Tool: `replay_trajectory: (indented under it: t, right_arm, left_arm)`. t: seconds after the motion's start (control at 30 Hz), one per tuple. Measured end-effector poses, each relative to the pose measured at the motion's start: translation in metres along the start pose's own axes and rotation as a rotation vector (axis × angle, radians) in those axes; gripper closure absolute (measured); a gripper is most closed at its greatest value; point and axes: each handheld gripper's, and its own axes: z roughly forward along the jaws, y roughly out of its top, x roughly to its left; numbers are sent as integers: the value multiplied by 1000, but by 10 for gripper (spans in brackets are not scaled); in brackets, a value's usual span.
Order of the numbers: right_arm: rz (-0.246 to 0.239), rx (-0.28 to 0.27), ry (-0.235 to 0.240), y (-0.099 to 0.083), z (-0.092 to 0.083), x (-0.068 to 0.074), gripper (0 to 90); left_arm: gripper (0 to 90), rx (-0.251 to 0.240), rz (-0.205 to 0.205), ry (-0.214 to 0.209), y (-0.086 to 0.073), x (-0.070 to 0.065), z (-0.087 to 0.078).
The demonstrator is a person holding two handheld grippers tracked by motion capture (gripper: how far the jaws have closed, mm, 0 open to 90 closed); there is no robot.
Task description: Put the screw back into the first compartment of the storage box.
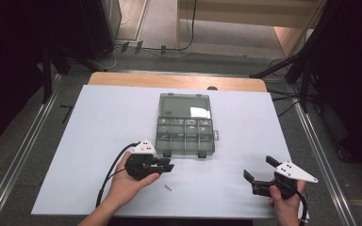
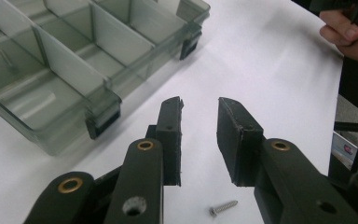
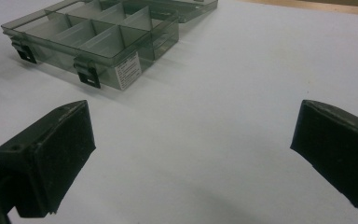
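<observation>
A small screw (image 1: 168,188) lies on the white table (image 1: 99,141), toward its near edge and a little left of the middle. In the left gripper view the screw (image 2: 223,207) sits just below and between the two black jaws, bare sheet all round it — nothing covers it. The left gripper (image 1: 166,166) hangs just above and to the left of the screw; its jaws stand a narrow gap apart with nothing between them (image 2: 199,135). The open compartment box (image 1: 185,125) rests mid-table, beyond the screw, its latched front edge just beside the left gripper's tips; its lid lies flat toward the far edge. The box wall (image 2: 70,140) is close on the left gripper's side. The right gripper (image 1: 259,174) is near the near right corner, well apart from the screw — jaws spread wide and empty (image 3: 191,158). A wooden strip (image 1: 176,81) shows along the far edge.
</observation>
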Motion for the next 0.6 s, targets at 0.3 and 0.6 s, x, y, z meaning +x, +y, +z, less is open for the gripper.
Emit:
replay_trajectory:
  t: [0.3,0.6]
  right_arm:
    - [0,1,2,0,0,0,0]
    - [1,-3,0,0,-1,1,0]
  left_arm:
    - [712,27,8,-22,-15,-8,3]
    - [717,42,-1,-34,-28,-13,5]
